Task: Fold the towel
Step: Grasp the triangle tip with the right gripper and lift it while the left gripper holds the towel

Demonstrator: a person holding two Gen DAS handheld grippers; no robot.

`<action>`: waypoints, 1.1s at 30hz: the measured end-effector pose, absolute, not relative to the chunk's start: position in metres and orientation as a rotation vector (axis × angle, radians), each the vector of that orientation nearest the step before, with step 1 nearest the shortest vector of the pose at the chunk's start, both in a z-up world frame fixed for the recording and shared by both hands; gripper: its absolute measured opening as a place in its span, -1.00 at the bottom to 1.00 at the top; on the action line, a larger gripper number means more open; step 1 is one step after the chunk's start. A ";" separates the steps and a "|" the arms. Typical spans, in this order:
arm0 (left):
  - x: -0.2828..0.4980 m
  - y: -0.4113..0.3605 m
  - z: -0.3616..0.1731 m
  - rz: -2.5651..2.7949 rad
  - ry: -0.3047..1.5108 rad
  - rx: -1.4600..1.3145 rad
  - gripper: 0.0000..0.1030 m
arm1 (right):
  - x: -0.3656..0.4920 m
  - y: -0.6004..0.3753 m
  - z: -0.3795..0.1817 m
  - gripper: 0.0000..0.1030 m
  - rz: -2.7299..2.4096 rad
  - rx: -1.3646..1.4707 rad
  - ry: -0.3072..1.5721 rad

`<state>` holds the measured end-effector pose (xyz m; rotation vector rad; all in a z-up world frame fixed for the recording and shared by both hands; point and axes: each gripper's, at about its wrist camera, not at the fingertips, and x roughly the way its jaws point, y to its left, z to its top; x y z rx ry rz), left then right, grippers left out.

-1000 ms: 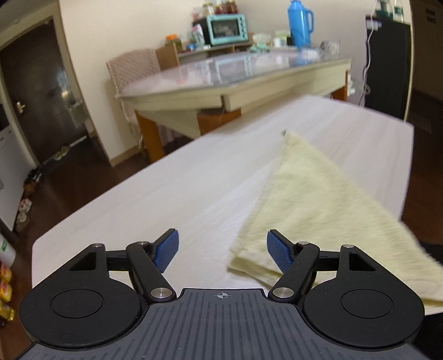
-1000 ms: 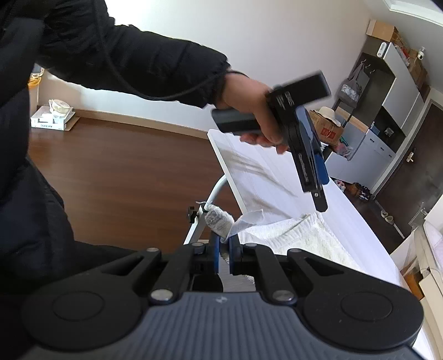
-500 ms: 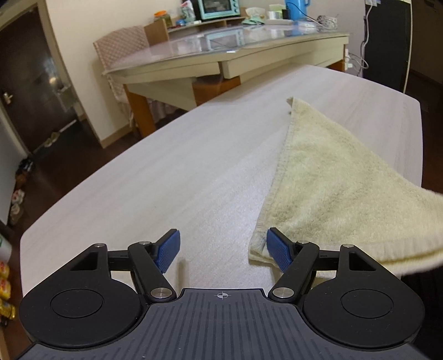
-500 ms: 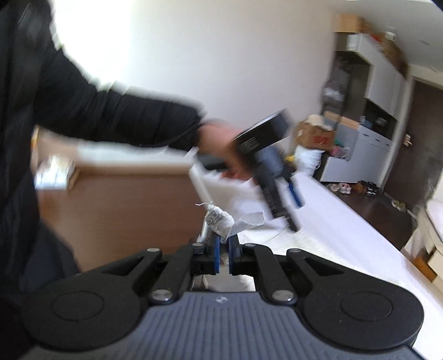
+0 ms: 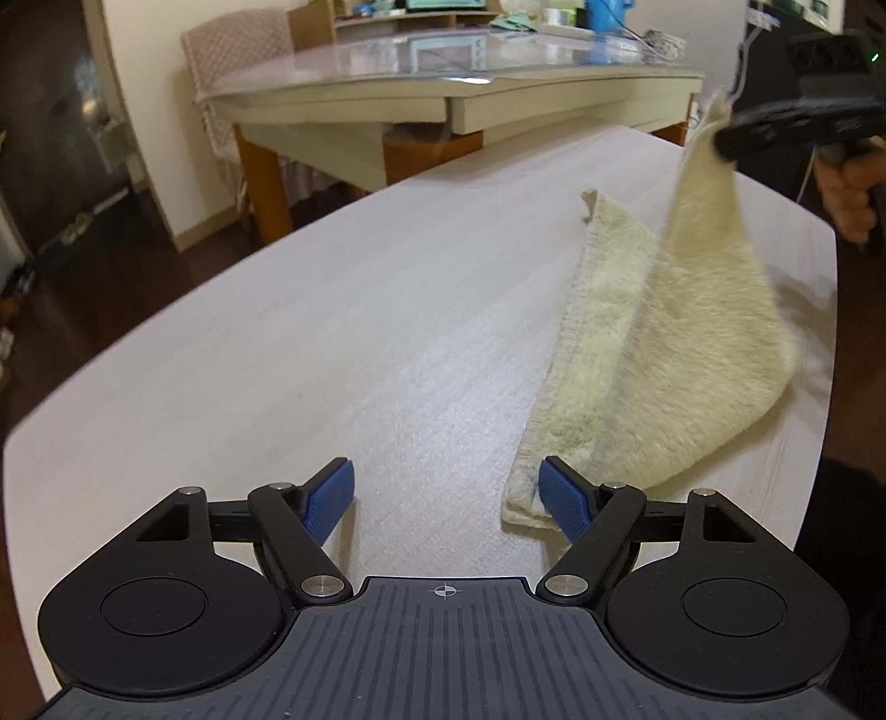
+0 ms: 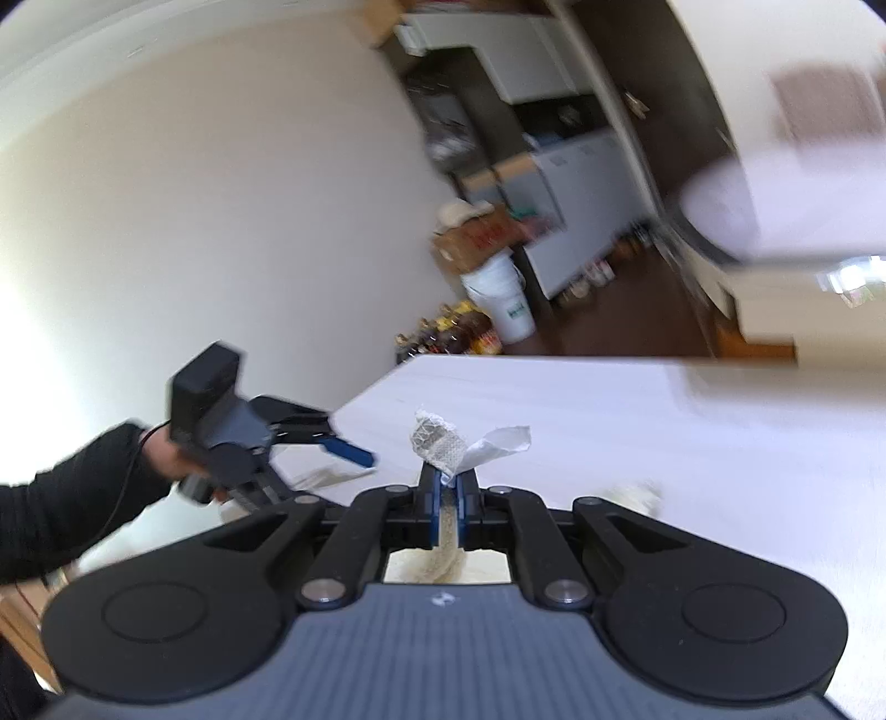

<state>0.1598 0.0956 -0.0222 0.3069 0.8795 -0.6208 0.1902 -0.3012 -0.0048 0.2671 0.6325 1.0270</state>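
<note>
A pale yellow towel point(image 5: 664, 360) lies on the white table point(image 5: 332, 332), its right half lifted and curling over. My right gripper point(image 5: 725, 144) is shut on the raised corner high at the far right. In the right wrist view that corner point(image 6: 437, 443) and a white label point(image 6: 498, 440) stick out past the right gripper point(image 6: 446, 487). My left gripper point(image 5: 446, 487) hovers low at the towel's near corner; its jaws are opening with only bare table between them. Its right pad point(image 5: 565, 507) is at the towel's near edge. From the right wrist the left gripper point(image 6: 310, 476) shows in a person's hand.
A glass-topped dining table point(image 5: 443, 66) and a chair point(image 5: 232, 44) stand beyond the white table. The table's right edge point(image 5: 825, 360) runs close to the towel. A white bucket point(image 6: 501, 293), boxes and bottles point(image 6: 448, 332) sit on the dark floor.
The right gripper has swept across with the towel corner, rolling and lifting it into the left wrist view; the towel's right half now curls up. The left gripper moved slightly and tipped downward.
</note>
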 end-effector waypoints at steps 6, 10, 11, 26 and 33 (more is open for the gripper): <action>0.168 0.099 -0.023 -0.638 0.908 0.276 0.54 | 0.228 -0.315 -0.028 -0.88 0.976 0.383 0.806; 0.169 0.097 -0.023 -0.640 0.907 0.290 0.55 | 0.239 -0.320 -0.019 -0.88 0.970 0.452 0.856; 0.169 0.097 -0.023 -0.640 0.907 0.293 0.55 | 0.240 -0.322 -0.015 -0.88 0.973 0.464 0.866; 0.169 0.098 -0.023 -0.664 0.894 0.301 0.57 | 0.177 -0.320 0.030 -0.88 0.991 0.422 0.885; 0.167 0.092 -0.023 -0.660 0.875 0.343 0.59 | 0.201 -0.317 0.006 -0.88 0.867 0.365 0.897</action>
